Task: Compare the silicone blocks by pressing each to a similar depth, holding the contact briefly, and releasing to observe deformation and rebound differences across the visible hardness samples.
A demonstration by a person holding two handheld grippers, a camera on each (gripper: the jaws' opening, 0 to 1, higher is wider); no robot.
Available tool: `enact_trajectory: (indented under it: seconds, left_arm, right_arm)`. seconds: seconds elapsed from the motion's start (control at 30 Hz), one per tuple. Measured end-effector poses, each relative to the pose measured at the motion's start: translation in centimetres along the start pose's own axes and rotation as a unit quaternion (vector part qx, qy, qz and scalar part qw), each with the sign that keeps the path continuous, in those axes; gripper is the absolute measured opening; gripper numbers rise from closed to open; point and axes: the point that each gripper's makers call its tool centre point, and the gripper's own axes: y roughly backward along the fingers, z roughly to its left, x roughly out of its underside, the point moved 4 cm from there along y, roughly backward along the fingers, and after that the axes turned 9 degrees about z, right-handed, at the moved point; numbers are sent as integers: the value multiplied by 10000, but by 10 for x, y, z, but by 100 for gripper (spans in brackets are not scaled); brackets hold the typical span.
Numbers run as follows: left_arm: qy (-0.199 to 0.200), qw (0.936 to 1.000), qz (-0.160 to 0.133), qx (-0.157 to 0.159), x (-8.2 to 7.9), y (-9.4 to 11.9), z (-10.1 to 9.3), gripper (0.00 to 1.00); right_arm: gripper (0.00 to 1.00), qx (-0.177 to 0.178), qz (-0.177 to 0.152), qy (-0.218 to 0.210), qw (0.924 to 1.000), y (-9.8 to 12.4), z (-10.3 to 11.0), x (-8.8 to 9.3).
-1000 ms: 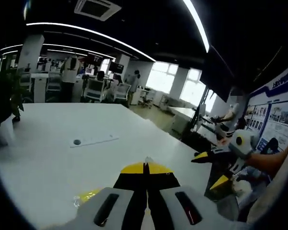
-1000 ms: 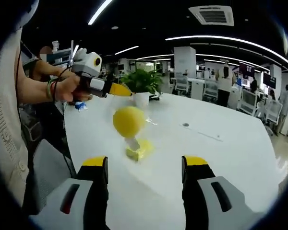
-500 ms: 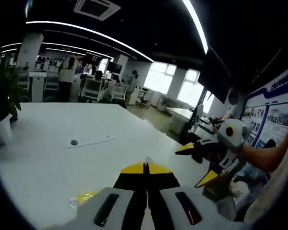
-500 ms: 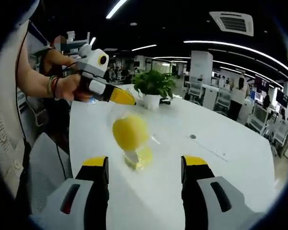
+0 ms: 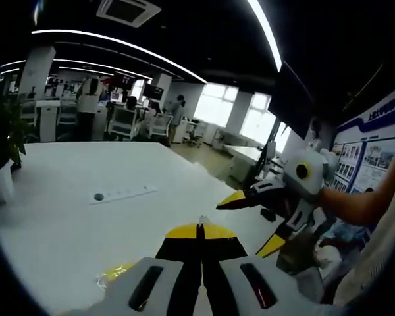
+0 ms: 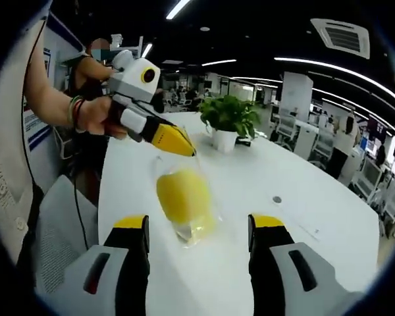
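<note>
**Yellow sample on white worktop, 2 grippers above it**

Right gripper view: the right gripper (image 6: pixel 197 227) rises from the bottom of the frame, its 2 yellow-tipped fingers (image 6: pixel 131 222) set wide apart with nothing between them. Just beyond, at frame centre, a yellow silicone block (image 6: pixel 183 199), rounded and blurred, rests on the white worktop (image 6: pixel 303 224) over a paler glossy base. Above it, in the upper left of the frame, the left gripper (image 6: pixel 184 146) reaches in, held in a person's hand (image 6: pixel 99 118) with bands on the wrist; its yellow fingers are pressed together into 1 tip, which hangs just above the block's top edge; whether it touches cannot be told. Farther back, right of centre, a potted plant (image 6: pixel 229 122) stands on the worktop, and a small dark disc (image 6: pixel 276 199) lies at centre right. Office desks and chairs fill the far background under strip ceiling lights.

Left gripper view: the left gripper (image 5: pixel 200 230) at bottom centre shows its fingers closed tight, seam to seam, gripping nothing. A sliver of yellow (image 5: pixel 122 271) peeks out at lower left beside the housing. At right of frame the right gripper (image 5: pixel 253 220) comes in, fingers spread, 1 tip pointing left and the other down. At centre left a pale strip with a dark disc (image 5: pixel 99 196) lies on the worktop (image 5: pixel 66 217).
</note>
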Motion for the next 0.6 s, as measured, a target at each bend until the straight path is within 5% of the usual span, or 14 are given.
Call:
enact_trajectory:
  seconds: [0.6]
  left_arm:
    - [20,9999,15,106,-2,-6,-4,0]
  right_arm:
    - [55,-498,156,484,9975,-34,0,-24]
